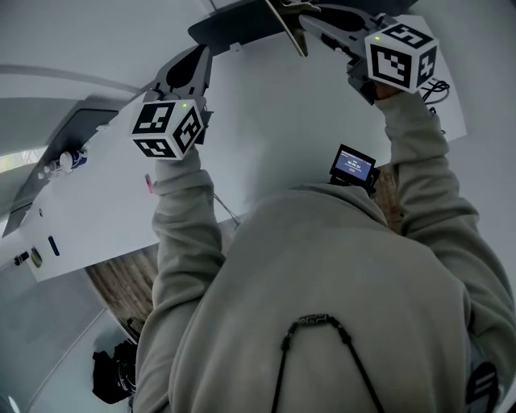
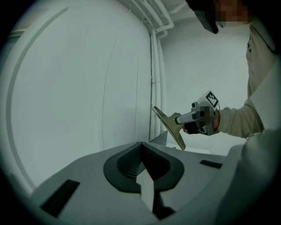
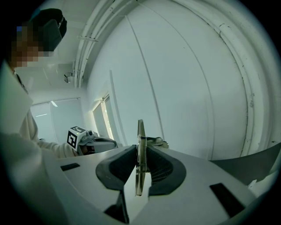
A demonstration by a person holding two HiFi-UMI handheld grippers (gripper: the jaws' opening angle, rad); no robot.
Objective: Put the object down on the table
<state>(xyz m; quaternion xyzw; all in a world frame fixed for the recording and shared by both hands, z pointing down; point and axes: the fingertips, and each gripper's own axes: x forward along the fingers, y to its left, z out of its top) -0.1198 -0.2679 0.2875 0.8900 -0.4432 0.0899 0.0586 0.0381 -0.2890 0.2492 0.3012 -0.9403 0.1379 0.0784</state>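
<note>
My right gripper (image 1: 310, 20) is shut on a thin flat tan plate (image 1: 289, 28), held up over the far part of the white table (image 1: 282, 113). In the right gripper view the plate (image 3: 140, 132) stands edge-on, pinched between the dark ribbed pads (image 3: 160, 165). From the left gripper view, that plate (image 2: 169, 127) slants in the air at the tip of the right gripper (image 2: 179, 118). My left gripper (image 1: 196, 55) hovers to the left of it, apart from the plate. Its jaws (image 2: 141, 147) meet at the tips with nothing between them.
A small device with a lit screen (image 1: 352, 165) sits at the table's near edge. Cables (image 1: 439, 89) lie at the right. A dark curved shape (image 1: 234, 28) is at the table's far side. A bottle (image 1: 68, 160) stands on a ledge at left; a black bag (image 1: 113, 371) lies on the floor.
</note>
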